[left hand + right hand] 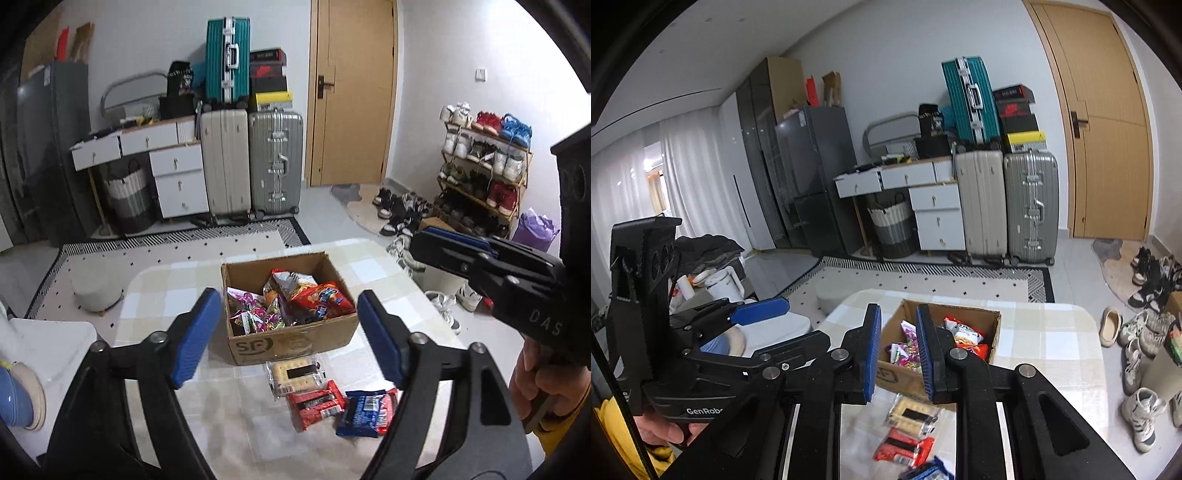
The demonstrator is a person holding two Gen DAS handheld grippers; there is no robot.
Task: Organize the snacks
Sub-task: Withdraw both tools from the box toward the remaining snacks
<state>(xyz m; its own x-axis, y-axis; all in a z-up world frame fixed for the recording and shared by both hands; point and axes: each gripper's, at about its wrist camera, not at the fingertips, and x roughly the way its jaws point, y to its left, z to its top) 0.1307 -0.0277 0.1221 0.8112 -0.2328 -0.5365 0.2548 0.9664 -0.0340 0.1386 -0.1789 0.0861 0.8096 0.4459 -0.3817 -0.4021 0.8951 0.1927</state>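
1. Looking down over the tabletop (177, 280), with its pale checked cloth, I see the snack job partly done: some packets are boxed, three are not.
2. The cardboard box (295, 341) sits toward the far edge of the tabletop, open at the top, with an orange crisp bag (321, 299), a purple wrapped packet (255, 314) and other bags piled inside it.
3. My left tool (288, 334) hangs above the near edge with its blue pads well apart and nothing between them; I judge it free for the next pick.
4. My right tool (897, 350) has its pads drawn close with only a narrow gap and nothing held; in the left view it shows out past the right edge of the tabletop.
5. The cracker pack (295, 374) lies just in front of the box's near wall, close to touching it.
6. The red chocolate bar (316, 404) lies nearer me, just beside the crackers.
7. The blue biscuit packet (364, 411) lies to its right, overlapping a small red wrapper.
8. I judge the step in hand to be choosing the next loose packet. The next move calls for lowering the spread left tool over the crackers, pads either side of its short width, clamping, then lifting it over the box wall.
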